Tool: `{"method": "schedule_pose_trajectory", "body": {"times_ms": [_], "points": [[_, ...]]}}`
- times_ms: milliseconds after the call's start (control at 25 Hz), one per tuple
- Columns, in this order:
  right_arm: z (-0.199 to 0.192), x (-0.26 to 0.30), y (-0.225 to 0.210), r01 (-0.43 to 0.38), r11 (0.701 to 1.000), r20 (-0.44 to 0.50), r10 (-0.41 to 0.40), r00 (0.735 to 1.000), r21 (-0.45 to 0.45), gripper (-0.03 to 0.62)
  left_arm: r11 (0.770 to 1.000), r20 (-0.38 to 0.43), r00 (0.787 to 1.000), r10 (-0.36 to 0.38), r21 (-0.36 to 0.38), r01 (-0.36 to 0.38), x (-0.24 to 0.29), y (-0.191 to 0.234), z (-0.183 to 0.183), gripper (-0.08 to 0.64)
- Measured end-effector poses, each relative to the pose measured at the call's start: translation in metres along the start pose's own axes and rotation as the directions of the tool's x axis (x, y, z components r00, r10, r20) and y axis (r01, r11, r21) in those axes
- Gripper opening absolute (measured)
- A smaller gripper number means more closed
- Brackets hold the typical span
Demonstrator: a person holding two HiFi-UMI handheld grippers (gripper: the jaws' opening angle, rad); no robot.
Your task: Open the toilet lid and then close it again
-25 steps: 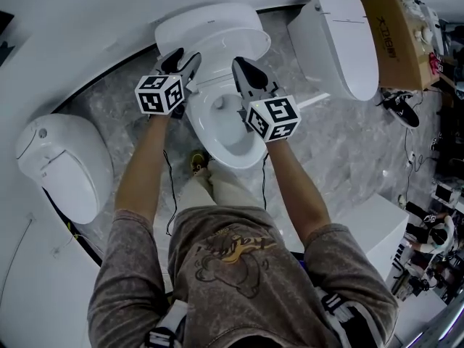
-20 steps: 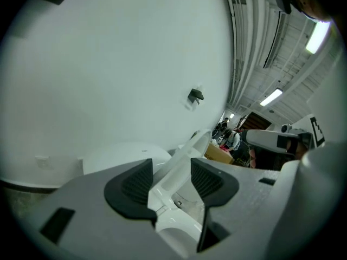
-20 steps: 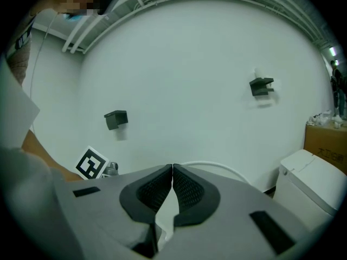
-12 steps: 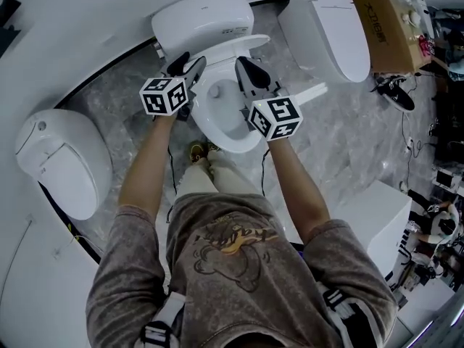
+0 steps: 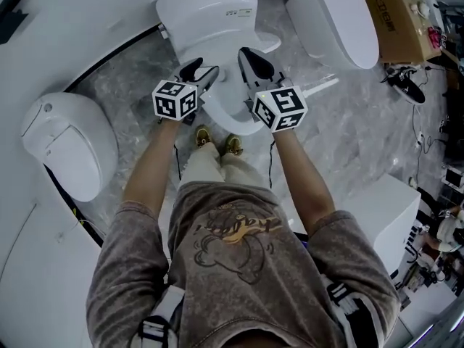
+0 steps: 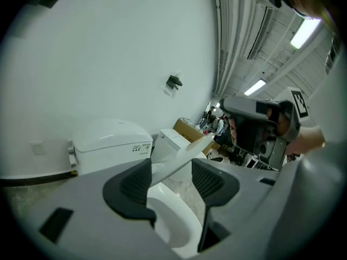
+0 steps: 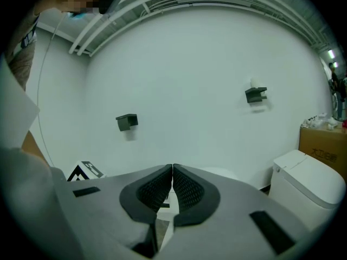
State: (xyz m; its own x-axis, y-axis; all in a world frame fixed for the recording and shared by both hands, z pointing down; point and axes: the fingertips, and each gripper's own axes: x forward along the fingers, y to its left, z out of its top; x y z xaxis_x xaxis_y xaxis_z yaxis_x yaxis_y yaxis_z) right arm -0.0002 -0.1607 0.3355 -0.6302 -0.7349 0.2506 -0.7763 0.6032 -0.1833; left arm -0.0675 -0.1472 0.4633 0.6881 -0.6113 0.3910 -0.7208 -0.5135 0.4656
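Partly raised, white toilet lid (image 6: 184, 153) slanting between parted left hand-held gripper (image 6: 172, 177), right hand-held gripper (image 7: 172, 173) pinched closed

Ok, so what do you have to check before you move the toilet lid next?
1. Lid between the jaws of the left gripper: ok, its tilted edge runs through them.
2. Left jaws clamped on the lid: not ok, they stand apart, with a gap at one pad.
3. Right gripper free: ok, its jaws are together with nothing between them.
4. Lid at an end position: not ok, it is partway up, neither against the tank nor down on the bowl.
5. Bowl rim clear under the lid: cannot tell, only part of it shows.
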Motion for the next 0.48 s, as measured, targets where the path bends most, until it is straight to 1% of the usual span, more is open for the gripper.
{"method": "schedule_pose_trajectory", "body": {"times_ms": [80, 160, 240, 360, 480], "points": [[-0.005, -0.01, -0.002, 0.004, 1.0, -0.001, -0.004, 1.0, 0.01, 0.028, 1.0, -0.01, 1.0, 0.008, 0.02, -0.007, -0.003, -0.01, -0.013, 0.225], [-0.013, -0.021, -0.003, 0.012, 1.0, -0.009, -0.012, 1.0, 0.027, 0.029, 0.999, -0.041, 0.999, 0.001, 0.046, 0.001, -0.007, -0.021, -0.028, 0.227], [-0.021, -0.031, -0.006, 0.021, 0.999, -0.021, -0.02, 1.0, 0.039, 0.029, 0.996, -0.097, 0.995, -0.02, 0.085, 0.028, -0.009, -0.031, -0.045, 0.229], [-0.032, -0.039, -0.011, 0.027, 0.999, -0.029, -0.025, 0.999, 0.047, 0.029, 0.985, -0.178, 0.983, -0.046, 0.153, 0.074, -0.008, -0.042, -0.073, 0.229], [-0.049, -0.053, -0.013, 0.035, 0.998, -0.048, -0.033, 0.998, 0.054, 0.029, 0.977, -0.226, 0.972, -0.058, 0.189, 0.103, -0.011, -0.055, -0.108, 0.231]]}}
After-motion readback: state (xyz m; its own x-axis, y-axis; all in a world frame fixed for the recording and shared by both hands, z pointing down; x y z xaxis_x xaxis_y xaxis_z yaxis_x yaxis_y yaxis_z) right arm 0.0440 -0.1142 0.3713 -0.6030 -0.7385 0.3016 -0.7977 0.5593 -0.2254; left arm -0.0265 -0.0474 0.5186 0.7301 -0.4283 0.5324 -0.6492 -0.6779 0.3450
